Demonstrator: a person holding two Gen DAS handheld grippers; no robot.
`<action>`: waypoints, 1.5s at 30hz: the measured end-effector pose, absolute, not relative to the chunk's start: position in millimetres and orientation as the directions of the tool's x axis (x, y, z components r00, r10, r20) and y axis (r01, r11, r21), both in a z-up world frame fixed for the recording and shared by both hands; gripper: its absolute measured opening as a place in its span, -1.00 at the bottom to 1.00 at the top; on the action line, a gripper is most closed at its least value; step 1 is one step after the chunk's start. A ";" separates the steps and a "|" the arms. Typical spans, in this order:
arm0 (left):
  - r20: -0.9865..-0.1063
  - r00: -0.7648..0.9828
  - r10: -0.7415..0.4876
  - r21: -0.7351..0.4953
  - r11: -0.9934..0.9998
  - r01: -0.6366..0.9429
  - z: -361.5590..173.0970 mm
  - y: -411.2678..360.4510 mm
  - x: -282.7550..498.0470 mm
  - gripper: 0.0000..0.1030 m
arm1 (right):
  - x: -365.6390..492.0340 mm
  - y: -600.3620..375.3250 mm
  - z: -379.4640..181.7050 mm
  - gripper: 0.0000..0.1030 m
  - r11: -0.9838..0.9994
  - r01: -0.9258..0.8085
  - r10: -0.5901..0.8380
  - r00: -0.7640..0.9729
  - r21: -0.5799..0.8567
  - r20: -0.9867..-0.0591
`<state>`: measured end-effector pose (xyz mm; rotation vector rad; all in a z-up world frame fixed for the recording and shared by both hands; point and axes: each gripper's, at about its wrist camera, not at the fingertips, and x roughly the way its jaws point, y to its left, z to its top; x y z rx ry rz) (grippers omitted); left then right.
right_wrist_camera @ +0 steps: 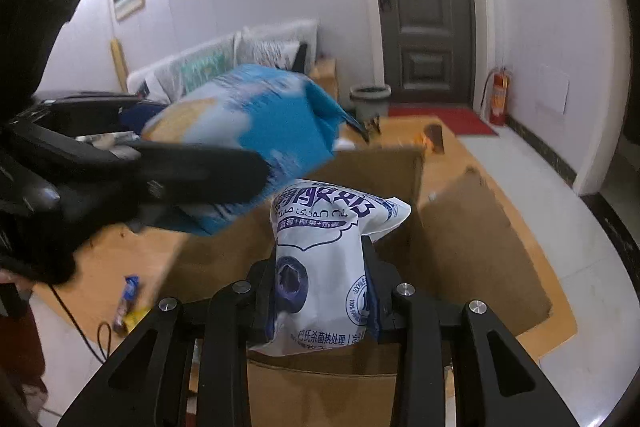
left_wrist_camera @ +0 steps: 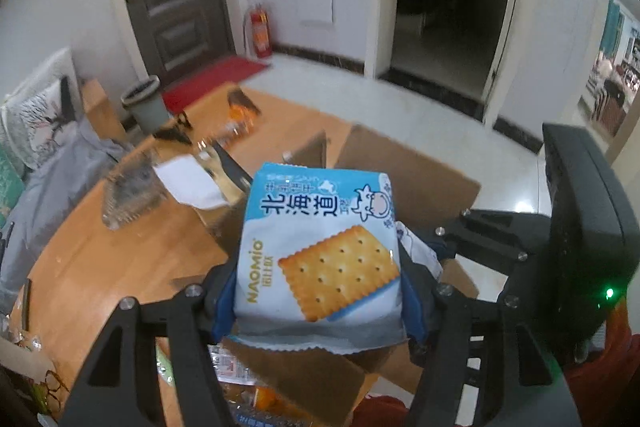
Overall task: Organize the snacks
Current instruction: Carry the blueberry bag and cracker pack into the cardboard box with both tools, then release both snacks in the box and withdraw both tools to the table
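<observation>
A blue-and-white cracker packet (left_wrist_camera: pixel 320 247) is clamped between the jaws of the left gripper (left_wrist_camera: pixel 316 291), held upright above the open cardboard box (left_wrist_camera: pixel 408 171) on the wooden table (left_wrist_camera: pixel 100 259). A white yogurt pouch (right_wrist_camera: pixel 324 267) with a blueberry print is pinched in the narrowly closed right gripper (right_wrist_camera: pixel 320 291) – also over the box, its flaps spread. In the right wrist view the cracker packet is seen blurred, just above the pouch – contact cannot be told

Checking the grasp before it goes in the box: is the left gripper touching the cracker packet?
Touching. In the left wrist view the left gripper has its fingers pressed against both sides of the cracker packet.
</observation>
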<state>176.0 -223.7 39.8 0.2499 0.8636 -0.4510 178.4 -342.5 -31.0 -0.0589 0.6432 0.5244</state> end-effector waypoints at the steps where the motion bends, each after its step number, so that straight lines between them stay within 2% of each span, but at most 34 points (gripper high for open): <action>1: -0.792 0.544 -0.278 0.021 0.878 0.478 32.2 -230.2 180.1 0.21 | 182.9 -344.6 -35.5 -0.45 0.870 -0.482 0.443 0.667 0.105 -0.599; 8: -0.839 0.467 -0.281 -0.025 0.876 0.482 1.2 -238.1 196.7 0.21 | 203.2 -351.7 -61.5 -0.41 0.874 -0.478 0.413 0.633 0.089 -0.655; 10: -0.834 0.468 -0.293 -0.039 0.877 0.479 2.3 -235.2 200.7 0.31 | 203.4 -353.7 -62.1 -0.37 0.872 -0.481 0.415 0.632 0.088 -0.654; 12: -0.820 0.488 -0.301 -0.041 0.880 0.473 7.4 -230.1 201.0 0.54 | 199.9 -356.0 -57.9 -0.36 0.875 -0.480 0.403 0.648 0.065 -0.646; 13: -0.812 0.495 -0.310 -0.047 0.879 0.474 10.7 -227.5 200.4 0.59 | 197.4 -354.6 -58.0 -0.34 0.875 -0.481 0.397 0.648 0.054 -0.650; 15: -0.800 0.504 -0.324 -0.053 0.876 0.479 18.0 -222.8 196.0 0.64 | 191.3 -351.8 -57.4 -0.15 0.872 -0.489 0.391 0.646 0.038 -0.655; 19: -0.782 0.536 -0.317 -0.035 0.882 0.470 29.5 -212.5 183.5 0.67 | 178.7 -354.7 -50.5 -0.12 0.876 -0.482 0.382 0.663 0.023 -0.644; 24: -0.759 0.576 -0.303 -0.031 0.901 0.432 41.9 -186.2 168.5 0.67 | 161.1 -349.9 -29.8 0.18 0.867 -0.497 0.418 0.676 0.042 -0.607; 27: -0.740 0.609 -0.287 -0.026 0.916 0.400 52.2 -161.2 152.1 0.68 | 144.0 -336.4 -17.2 0.26 0.844 -0.535 0.452 0.676 0.035 -0.582; 37: -0.680 0.722 -0.130 0.034 0.978 0.207 66.7 -41.6 88.3 0.69 | 102.8 -262.5 14.3 0.26 0.721 -0.691 0.622 0.612 0.054 -0.489; 41: -0.669 0.742 -0.041 0.043 0.995 0.094 47.7 7.1 58.1 0.69 | 85.5 -228.1 9.7 0.26 0.662 -0.748 0.672 0.562 0.051 -0.483; 45: -0.701 0.713 -0.007 0.004 1.000 0.014 8.3 45.3 37.8 0.69 | 80.9 -194.1 -7.1 0.26 0.613 -0.789 0.686 0.507 0.039 -0.521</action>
